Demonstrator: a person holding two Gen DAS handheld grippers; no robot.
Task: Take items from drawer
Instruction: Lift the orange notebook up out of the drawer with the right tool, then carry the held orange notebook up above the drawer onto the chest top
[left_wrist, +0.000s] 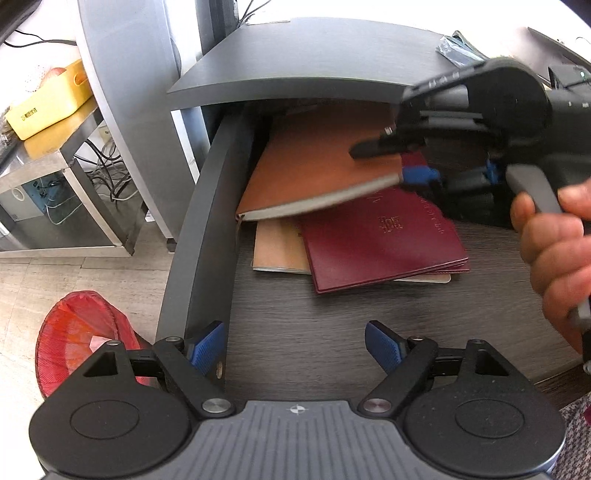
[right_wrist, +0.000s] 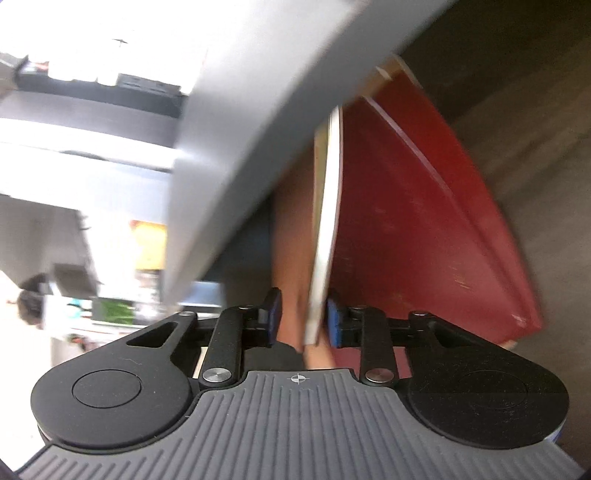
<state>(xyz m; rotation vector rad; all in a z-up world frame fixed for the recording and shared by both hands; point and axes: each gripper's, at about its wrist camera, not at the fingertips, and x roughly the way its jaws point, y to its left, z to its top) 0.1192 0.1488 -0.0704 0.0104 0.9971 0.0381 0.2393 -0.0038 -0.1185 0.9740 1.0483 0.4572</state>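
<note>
In the drawer (left_wrist: 207, 221): right gripper (left_wrist: 391, 162) is pinching the notebook (left_wrist: 317, 162) at its right corner.
Handling: stiff, light; page edge is sagging.
Left gripper (left_wrist: 291, 347): gaping, empty.

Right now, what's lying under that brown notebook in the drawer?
A dark red booklet and a tan booklet peek out beneath the brown notebook. Anything farther back is covered.

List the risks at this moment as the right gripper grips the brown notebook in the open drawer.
1. The right gripper pinches only a corner of the brown notebook, so the notebook may slip out.
2. The notebook's far end sits under the desk top; lifting steeply could jam it there.
3. The maroon booklet lies partly beneath and may be dragged.
</note>
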